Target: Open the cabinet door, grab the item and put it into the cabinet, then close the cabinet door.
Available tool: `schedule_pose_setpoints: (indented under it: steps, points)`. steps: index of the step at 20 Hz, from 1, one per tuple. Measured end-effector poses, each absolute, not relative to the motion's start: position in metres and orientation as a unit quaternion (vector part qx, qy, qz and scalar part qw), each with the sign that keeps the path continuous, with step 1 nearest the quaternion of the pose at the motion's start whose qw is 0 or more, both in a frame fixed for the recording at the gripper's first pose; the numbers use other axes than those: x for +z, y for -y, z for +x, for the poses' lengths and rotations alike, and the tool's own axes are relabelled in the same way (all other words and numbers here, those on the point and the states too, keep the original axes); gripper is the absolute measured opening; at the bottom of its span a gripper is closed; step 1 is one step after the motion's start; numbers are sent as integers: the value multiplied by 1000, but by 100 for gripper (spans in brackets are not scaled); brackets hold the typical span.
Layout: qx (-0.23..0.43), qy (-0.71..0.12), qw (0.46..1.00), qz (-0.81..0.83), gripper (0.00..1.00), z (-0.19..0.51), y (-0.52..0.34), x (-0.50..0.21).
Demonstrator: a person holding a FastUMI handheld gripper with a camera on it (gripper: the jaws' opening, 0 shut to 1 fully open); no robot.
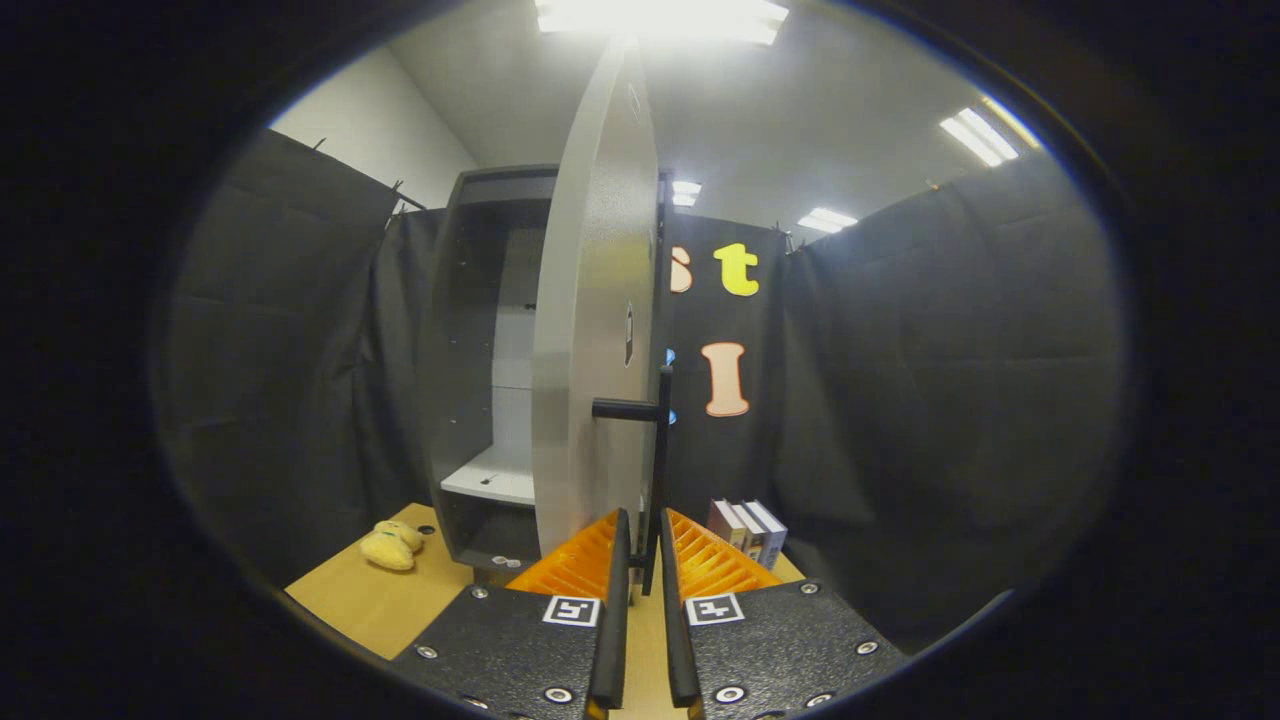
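While ceiling lights (pixel 660 15) glare overhead, a wooden table (pixel 360 600) sits inside black cloth walls (pixel 950 400). Low and level at the table's near edge, the claw (pixel 643 535) points at the edge of the open door (pixel 590 330), its fingers (pixel 617 560) nearly together with the door's black handle (pixel 658 470) in the narrow gap between them (whether both press on it, I cannot tell). Left of the door, the cabinet (pixel 470 370) stands open, showing a white shelf (pixel 495 478). A yellow plush toy (pixel 390 546) lies on the table left of the cabinet; some books (pixel 748 528) stand just right of the door.
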State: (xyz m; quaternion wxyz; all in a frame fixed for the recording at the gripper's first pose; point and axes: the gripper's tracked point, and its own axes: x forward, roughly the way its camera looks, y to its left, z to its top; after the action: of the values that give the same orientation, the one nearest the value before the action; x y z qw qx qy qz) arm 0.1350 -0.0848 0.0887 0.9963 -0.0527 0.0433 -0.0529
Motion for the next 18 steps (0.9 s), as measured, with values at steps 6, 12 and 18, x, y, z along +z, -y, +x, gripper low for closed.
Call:
schedule_pose_setpoints:
  steps: [6,12,18]
  points:
    - [-118,-23,992,-25,10,116,139,99]
    - [-91,0,996,1,41,100,122,109]
    - [-16,65,997,-38,73,89,36,131]
